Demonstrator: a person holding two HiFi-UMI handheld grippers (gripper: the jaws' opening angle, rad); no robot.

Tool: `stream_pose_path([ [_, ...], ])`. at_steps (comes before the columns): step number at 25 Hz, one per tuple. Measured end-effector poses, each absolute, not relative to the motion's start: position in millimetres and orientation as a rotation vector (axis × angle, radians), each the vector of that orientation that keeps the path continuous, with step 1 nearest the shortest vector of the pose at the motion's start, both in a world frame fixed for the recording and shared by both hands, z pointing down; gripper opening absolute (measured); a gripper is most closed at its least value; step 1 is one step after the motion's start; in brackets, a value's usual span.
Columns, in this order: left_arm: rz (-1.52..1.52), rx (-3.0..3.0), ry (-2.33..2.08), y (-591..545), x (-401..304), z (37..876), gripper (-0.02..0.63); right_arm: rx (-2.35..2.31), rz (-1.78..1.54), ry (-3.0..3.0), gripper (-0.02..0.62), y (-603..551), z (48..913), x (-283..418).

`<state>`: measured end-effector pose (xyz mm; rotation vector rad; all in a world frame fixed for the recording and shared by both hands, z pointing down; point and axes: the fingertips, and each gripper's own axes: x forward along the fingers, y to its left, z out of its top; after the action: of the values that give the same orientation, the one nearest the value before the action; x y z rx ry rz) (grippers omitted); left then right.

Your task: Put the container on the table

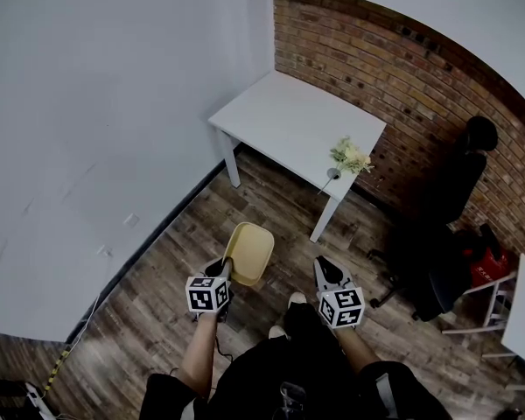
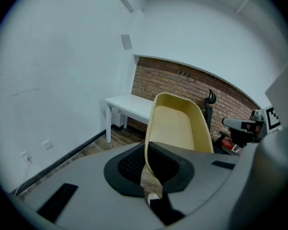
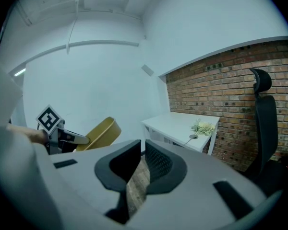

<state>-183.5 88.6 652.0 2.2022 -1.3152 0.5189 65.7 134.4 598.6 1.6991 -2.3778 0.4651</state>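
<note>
A pale yellow plastic container (image 1: pixel 250 251) hangs above the wooden floor in front of me, tilted. My left gripper (image 1: pixel 225 269) is shut on its near rim. In the left gripper view the container (image 2: pixel 176 125) stands up from the jaws, its rim pinched between the two black pads (image 2: pixel 134 164). My right gripper (image 1: pixel 320 265) is held level with it on the right, apart from the container, jaws together and holding nothing. The right gripper view shows the container (image 3: pixel 100 132) at the left. The white table (image 1: pixel 293 122) stands ahead in the room's corner.
A small bunch of pale flowers (image 1: pixel 351 156) and a spoon-like thing lie at the table's right edge. A black office chair (image 1: pixel 442 234) stands at the right by the brick wall (image 1: pixel 394 77). A red object (image 1: pixel 483 265) sits beyond the chair. A white wall runs along the left.
</note>
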Motion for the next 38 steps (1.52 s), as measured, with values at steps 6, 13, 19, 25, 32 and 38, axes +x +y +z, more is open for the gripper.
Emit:
stream_pose_path([
  [6, 0.508, 2.183, -1.322, 82, -185, 658, 0.028, 1.684, 0.466, -2.379, 0.025, 124, 601, 65],
  [13, 0.496, 2.177, -1.337, 56, -184, 661, 0.028, 1.664, 0.458, -2.392, 0.025, 94, 604, 64],
  [19, 0.523, 2.175, -1.33, 23, -181, 664, 0.028, 1.667, 0.473, -2.395, 0.025, 59, 608, 66],
  [25, 0.549, 2.168, -1.318, -23, -172, 669, 0.028, 1.674, 0.499, -2.386, 0.025, 15, 614, 77],
  [32, 0.579, 2.167, -1.308, -86, -156, 666, 0.028, 1.677, 0.528, -2.381, 0.025, -48, 614, 93],
  [38, 0.594, 2.159, -1.308, -146, -143, 664, 0.028, 1.67, 0.548, -2.378, 0.025, -108, 614, 108],
])
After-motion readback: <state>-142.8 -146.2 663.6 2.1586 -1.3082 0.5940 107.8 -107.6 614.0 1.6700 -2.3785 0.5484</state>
